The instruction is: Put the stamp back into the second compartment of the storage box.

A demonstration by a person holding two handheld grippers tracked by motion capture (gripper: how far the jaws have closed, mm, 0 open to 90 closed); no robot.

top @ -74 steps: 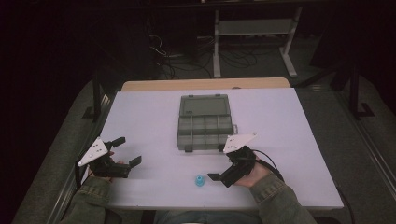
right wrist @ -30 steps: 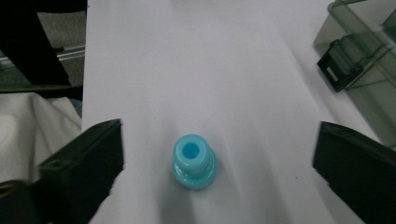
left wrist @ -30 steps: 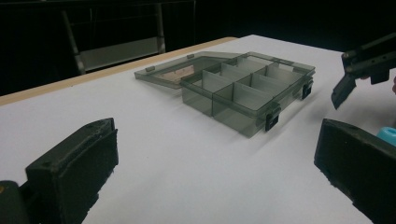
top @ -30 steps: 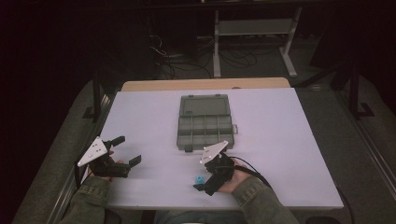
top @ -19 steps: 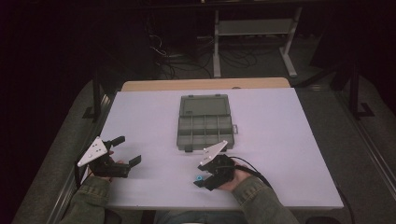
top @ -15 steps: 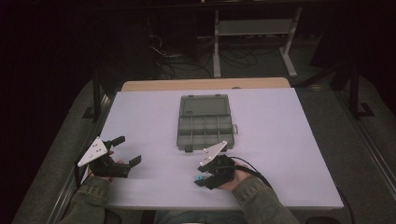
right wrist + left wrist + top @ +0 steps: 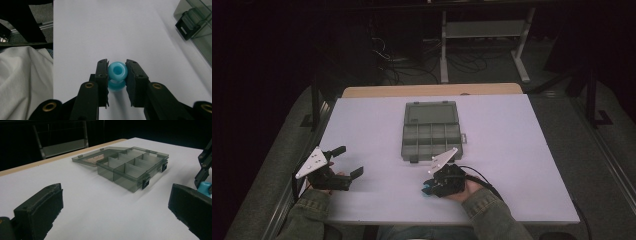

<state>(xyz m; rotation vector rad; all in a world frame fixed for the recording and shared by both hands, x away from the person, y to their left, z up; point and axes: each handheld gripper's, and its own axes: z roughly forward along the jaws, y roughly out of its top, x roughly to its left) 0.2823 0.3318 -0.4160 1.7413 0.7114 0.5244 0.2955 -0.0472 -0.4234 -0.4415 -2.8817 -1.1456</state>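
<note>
A small light-blue spool (image 7: 116,73) sits clamped between the pads of my right gripper (image 7: 116,75), shut on it just over the white table (image 7: 512,145). From the high view the right gripper (image 7: 428,189) is near the table's front edge, pointing left, with the blue spool (image 7: 427,192) at its tip. My left gripper (image 7: 344,162) rests at the front left, open, nothing between its jaws. A grey clear compartment box (image 7: 431,131) lies open in the table's middle, lid folded back; its compartments (image 7: 130,166) look empty. The blue spool (image 7: 205,188) peeks past the left gripper's right jaw.
The box's black latches (image 7: 187,25) face the front edge, close to the right gripper. White cloth on the person's lap (image 7: 25,82) lies beyond the table edge. A metal stand (image 7: 484,30) and cables are on the floor behind the table.
The right gripper swung left from the front right toward the blue spool, lowered over it and shut on it. The left gripper stayed still.
</note>
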